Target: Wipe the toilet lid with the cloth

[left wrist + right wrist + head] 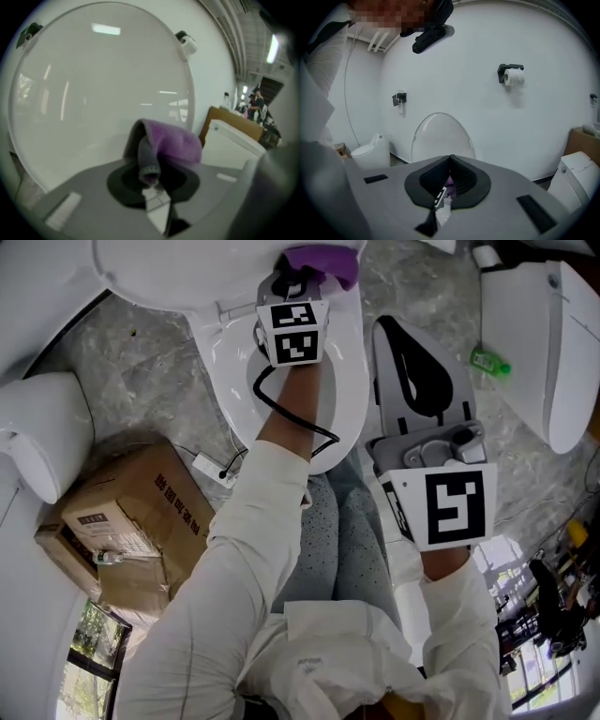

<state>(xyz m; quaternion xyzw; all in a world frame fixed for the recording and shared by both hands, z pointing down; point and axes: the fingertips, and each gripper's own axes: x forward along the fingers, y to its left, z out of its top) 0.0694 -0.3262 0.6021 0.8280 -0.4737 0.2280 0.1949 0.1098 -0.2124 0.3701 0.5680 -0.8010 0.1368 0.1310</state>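
at twelve o'clock my left gripper point(298, 282) pinches the cloth point(173, 143) by the toilet lid point(93, 93); my right gripper point(450, 164) is closed and empty. likely mid-wipe; next, press and sweep.

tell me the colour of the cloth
Purple; the cloth shows best in the left gripper view.

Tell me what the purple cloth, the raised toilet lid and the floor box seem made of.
Cloth: soft napped fabric, perhaps microfibre; fuzzy, folds limply.
Toilet lid: glossy white, probably plastic; shows sharp reflections.
Box: matte brown cardboard, folded edges.
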